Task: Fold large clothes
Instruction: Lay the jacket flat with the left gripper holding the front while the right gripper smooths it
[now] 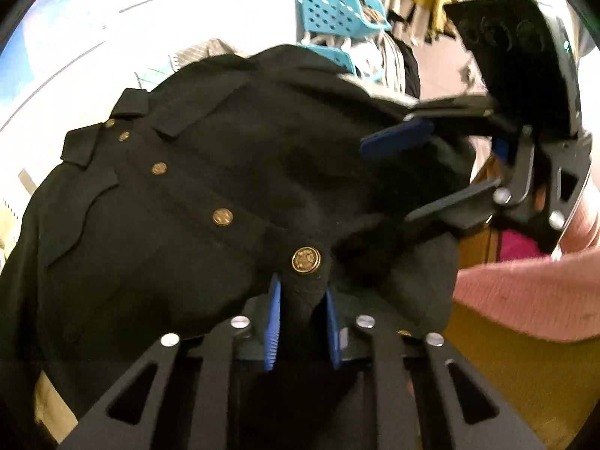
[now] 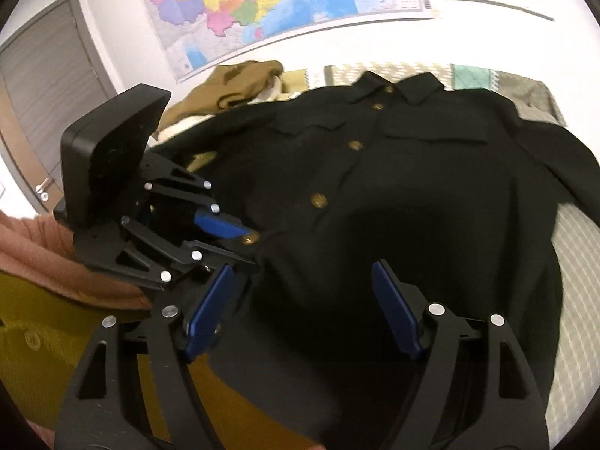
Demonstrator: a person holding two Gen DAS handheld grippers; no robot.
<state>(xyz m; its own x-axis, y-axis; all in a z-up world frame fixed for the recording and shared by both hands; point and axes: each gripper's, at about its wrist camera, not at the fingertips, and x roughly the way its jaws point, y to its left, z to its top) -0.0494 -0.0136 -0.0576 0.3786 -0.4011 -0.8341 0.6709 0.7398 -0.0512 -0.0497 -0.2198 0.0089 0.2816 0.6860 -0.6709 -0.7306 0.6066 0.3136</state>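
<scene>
left gripper [image 1: 303, 322] clamped on the black jacket [image 1: 210, 202] hem; right gripper [image 2: 300, 315] spread wide, holding nothing.

jacket [image 2: 412, 202] lies front-up across a pale patterned bedspread [image 2: 577, 262], collar toward the wall map [image 2: 285, 3], gold buttons [image 1: 306, 259] in a line down the placket. left pads [image 1: 273, 322] pinch a fold of the bottom edge just below the lowest button. right gripper [image 1: 423, 172] hovers over the lower hem beside it, blue pads [image 2: 210, 311] apart, fabric between them but contact unclear. olive garment [image 2: 232, 86] bunched near the collar end. blue baskets [image 1: 333, 15] behind. pink sleeve [image 1: 525, 292] at frame edge.
</scene>
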